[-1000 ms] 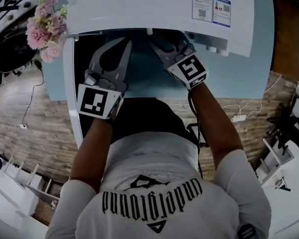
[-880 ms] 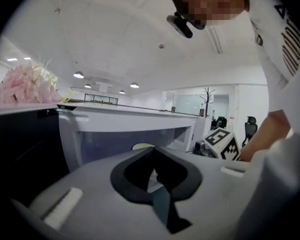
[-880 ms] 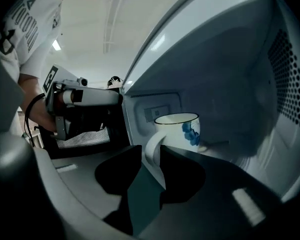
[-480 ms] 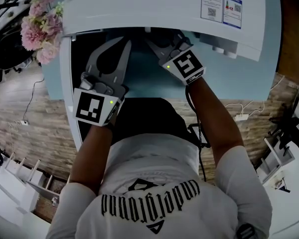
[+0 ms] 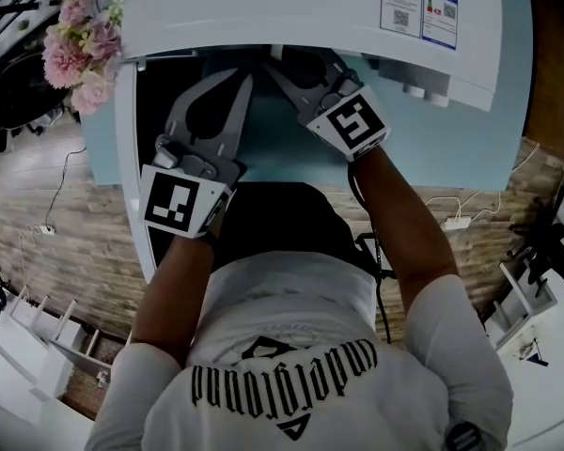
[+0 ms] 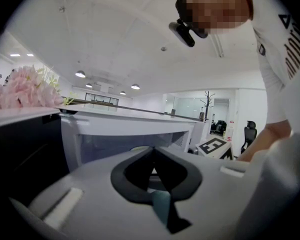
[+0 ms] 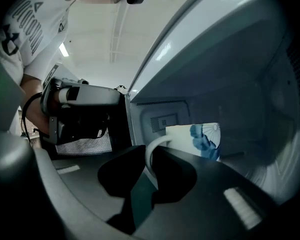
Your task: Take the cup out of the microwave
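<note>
Pale plank flooring and a light blue counter (image 5: 451, 139) lie under the white microwave (image 5: 291, 7), with pink flowers (image 5: 80, 40) at its left corner.

The right gripper (image 7: 147, 156) reaches into the cavity. Its jaws are closed around the thin white handle (image 7: 159, 141) of the cup (image 7: 197, 139), and the loop runs down between their tips. The cup stands upright on the cavity floor, beyond the claw and deeper in, with its blue print facing sideways and its handle turned out toward the opening. I judge that the coming move depends on this: the cup lies straight ahead along the jaws, so it should come out by drawing back toward the person, low enough to clear the cavity roof.

The left gripper (image 6: 152, 151) has its jaws pressed together on nothing. It sits outside the opening beside the open door (image 5: 150, 92), so the right hand is the one placed to act.

From the head view the microwave's top hides the cup and the right jaw tips entirely; only the right gripper view shows the grip. The left gripper view shows the oven front from outside, but the cup is not clear there
</note>
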Available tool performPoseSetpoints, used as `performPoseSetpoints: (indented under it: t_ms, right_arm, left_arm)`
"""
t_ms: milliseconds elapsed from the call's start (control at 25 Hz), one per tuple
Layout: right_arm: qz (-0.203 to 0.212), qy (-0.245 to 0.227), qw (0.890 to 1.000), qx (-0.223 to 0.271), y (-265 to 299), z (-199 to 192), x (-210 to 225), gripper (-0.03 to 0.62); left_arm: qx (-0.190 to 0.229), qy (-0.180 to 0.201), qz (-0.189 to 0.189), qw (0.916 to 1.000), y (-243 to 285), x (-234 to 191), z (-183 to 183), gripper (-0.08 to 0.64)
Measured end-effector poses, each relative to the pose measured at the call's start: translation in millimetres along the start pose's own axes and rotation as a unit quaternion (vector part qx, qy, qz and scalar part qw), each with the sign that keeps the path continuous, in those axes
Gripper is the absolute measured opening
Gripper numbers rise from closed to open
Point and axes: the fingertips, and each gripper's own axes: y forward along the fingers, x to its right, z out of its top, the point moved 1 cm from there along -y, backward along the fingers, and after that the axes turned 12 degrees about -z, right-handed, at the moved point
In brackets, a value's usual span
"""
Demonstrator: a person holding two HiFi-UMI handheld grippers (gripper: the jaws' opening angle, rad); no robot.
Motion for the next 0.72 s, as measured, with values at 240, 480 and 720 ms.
performPoseSetpoints:
  t_ms: [240, 480, 720]
  right_arm:
    - [-0.005, 0.001, 1.000, 0.008, -20, 4, -16, 0.046]
    - [-0.010, 0.010, 1.000, 0.004, -46, 3, -32, 0.046]
    - [-0.023, 0.011, 0.999, 0.020, -76, 7, -47, 0.046]
  left_arm:
    - [0.010, 0.007, 0.000, 0.9999, -13, 8, 6, 0.051]
    - [0.017, 0.014, -0.011, 0.9997, -20, 30, 15, 0.051]
    - [0.020, 0.023, -0.019, 0.9994, -30, 52, 21, 0.049]
